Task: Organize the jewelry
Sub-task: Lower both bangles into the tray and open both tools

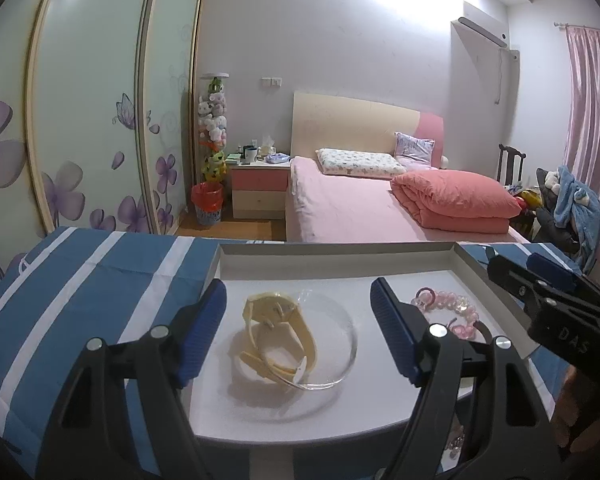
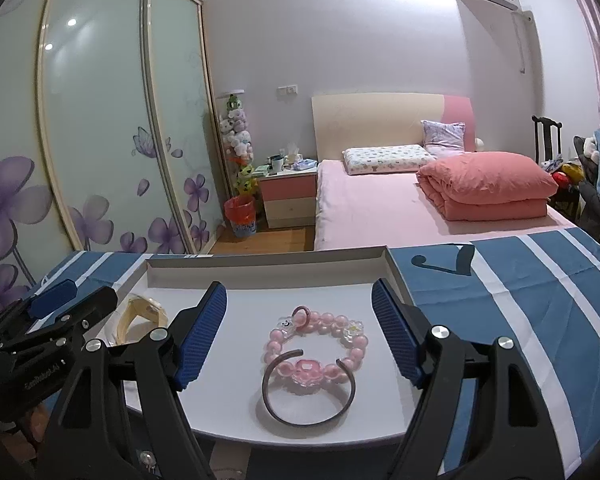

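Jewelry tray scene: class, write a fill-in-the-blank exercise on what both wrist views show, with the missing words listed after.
1. The cream watch lies inside a clear ____ bangle.
2. The pink bead bracelet lies in front of the ____ gripper.
3. The dark open cuff partly overlaps the pink bead ____.
4. Both the left gripper and the other have jaws that stand ____.

Missing words: round; right; bracelet; open

Both wrist cams sit low and close over the shallow white cardboard tray (image 1: 340,256) (image 2: 260,268), facing the pink bed (image 1: 352,208) (image 2: 380,208). Left view covers the tray's left half, right view the right; tray and bedroom are shared.
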A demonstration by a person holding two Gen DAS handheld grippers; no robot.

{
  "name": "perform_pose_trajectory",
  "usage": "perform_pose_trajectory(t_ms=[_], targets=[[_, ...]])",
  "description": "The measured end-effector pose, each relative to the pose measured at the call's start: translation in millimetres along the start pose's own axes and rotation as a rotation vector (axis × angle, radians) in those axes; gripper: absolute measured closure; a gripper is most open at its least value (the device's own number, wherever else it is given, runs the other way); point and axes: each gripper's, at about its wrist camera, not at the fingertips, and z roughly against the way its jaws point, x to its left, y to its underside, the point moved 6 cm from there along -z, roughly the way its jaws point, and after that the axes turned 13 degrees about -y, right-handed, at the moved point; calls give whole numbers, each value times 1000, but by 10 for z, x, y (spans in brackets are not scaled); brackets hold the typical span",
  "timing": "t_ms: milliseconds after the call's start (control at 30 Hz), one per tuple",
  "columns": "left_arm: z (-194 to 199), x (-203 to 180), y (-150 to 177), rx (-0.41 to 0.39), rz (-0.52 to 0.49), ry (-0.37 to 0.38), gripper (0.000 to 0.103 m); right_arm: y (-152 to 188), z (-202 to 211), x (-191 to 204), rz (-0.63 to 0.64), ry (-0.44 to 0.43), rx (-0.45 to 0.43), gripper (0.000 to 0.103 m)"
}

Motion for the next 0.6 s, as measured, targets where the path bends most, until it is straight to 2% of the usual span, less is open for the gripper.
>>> perform_pose_trajectory(t_ms=[300,600], targets=[[212,151,-40,-26,18,-12,30,4,180,16,-4,0,-13,28],[647,475,149,-15,38,-14,30,203,570,104,-15,-1,17,28]])
